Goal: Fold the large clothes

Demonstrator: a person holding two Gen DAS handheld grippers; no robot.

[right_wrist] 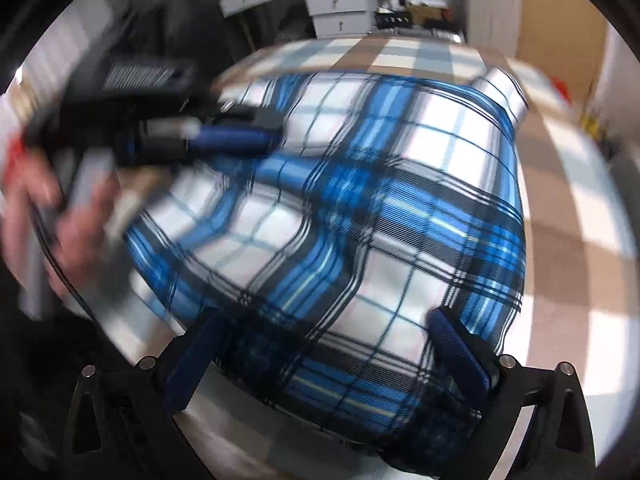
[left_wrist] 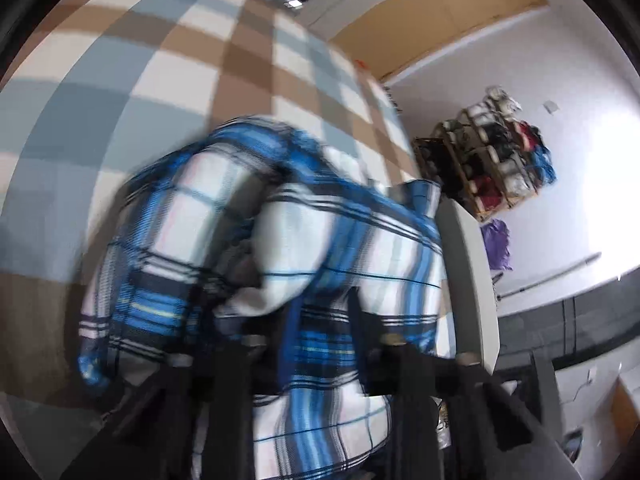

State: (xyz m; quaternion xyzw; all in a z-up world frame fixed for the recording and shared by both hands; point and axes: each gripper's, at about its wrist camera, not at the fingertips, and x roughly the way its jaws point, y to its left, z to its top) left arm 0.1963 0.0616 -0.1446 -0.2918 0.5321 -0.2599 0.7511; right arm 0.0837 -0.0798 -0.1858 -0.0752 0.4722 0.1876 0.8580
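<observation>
Right gripper [right_wrist: 320, 344] jaws spread over plaid shirt [right_wrist: 360, 208], left gripper [left_wrist: 304, 344] state unclear; keep folded edges aligned

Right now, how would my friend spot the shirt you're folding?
Find the big checked cloth of tan, grey-blue and white squares that covers the table. The shirt lies bunched on it, by the right gripper. Its bright blue, white and black plaid sets it apart from the pale cover.
</observation>
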